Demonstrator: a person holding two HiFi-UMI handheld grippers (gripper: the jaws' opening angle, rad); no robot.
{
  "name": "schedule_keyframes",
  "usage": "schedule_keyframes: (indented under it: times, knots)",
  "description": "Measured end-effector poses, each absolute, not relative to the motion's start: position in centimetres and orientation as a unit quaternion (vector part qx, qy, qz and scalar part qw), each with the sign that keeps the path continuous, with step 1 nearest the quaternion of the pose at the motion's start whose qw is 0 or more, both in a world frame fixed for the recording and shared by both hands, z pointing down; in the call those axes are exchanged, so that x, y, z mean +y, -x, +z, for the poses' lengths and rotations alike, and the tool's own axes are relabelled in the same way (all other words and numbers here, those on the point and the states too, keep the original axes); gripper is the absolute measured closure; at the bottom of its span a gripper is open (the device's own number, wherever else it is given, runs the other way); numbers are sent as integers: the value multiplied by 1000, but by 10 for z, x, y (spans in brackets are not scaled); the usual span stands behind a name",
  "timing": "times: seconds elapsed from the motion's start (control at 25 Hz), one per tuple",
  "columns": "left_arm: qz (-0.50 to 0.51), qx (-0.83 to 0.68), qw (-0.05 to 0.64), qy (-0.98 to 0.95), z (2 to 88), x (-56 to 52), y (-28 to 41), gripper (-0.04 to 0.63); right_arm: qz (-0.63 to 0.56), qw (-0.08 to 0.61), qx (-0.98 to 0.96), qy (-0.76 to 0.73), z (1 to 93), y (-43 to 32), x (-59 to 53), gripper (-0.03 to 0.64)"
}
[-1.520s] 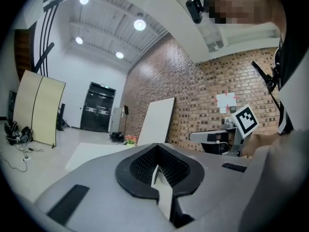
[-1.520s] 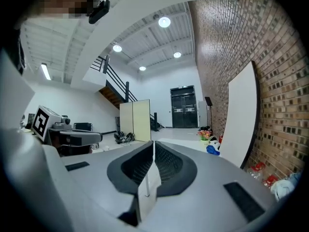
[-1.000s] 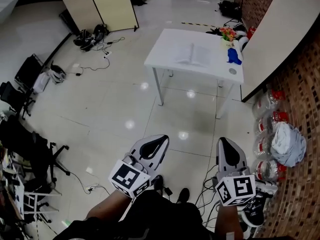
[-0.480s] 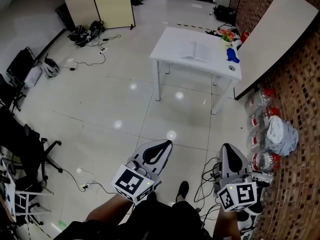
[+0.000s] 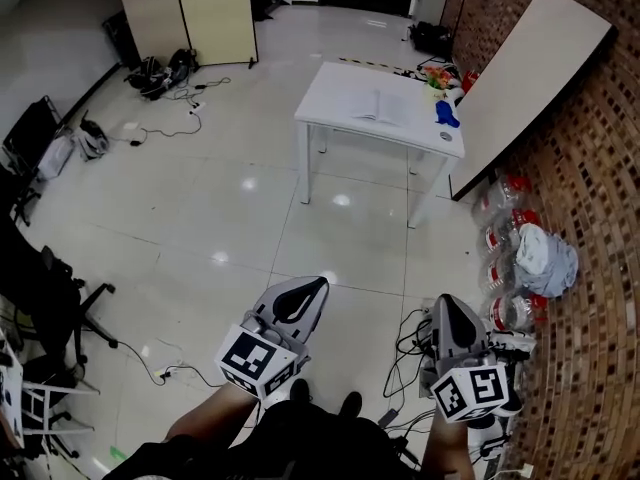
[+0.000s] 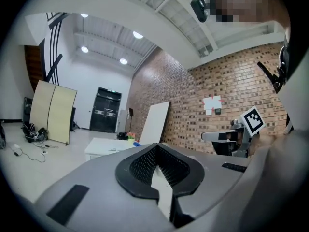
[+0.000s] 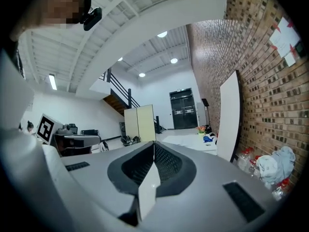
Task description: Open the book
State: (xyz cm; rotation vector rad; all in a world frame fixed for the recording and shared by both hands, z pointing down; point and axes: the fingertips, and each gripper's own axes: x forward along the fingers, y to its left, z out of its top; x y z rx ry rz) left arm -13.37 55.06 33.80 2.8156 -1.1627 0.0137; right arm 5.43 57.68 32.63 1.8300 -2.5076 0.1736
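Observation:
A book (image 5: 382, 108) lies open with white pages up on a white table (image 5: 330, 93), far across the floor from me. My left gripper (image 5: 318, 282) and right gripper (image 5: 443, 300) are held low near my body, both shut and empty, pointing toward the table. In the left gripper view the shut left gripper (image 6: 155, 146) frames the distant table (image 6: 102, 145). The right gripper view shows the shut right gripper (image 7: 154, 143) with the table (image 7: 190, 140) beyond it. The book's print is too small to read.
A blue object (image 5: 444, 114) and flowers (image 5: 438, 79) sit at the table's right end. A white board (image 5: 530, 73) leans on the brick wall. Bottles and a bag (image 5: 545, 258) lie by the wall. Cables (image 5: 410, 353) cross the floor near my feet; chairs (image 5: 40, 288) stand left; a folding screen (image 5: 190, 13) stands at the back.
The table looks slightly smaller and farther in the head view, and the view has swung a little. Both grippers stay shut and low, and the book has not moved.

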Motion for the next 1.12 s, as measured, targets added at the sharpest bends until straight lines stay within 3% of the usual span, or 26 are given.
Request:
schedule_keyframes:
  times: [1.12]
  knots:
    - [-8, -395, 33, -918, 303, 614, 107, 600, 17, 6, -807, -590, 291, -88, 627, 617]
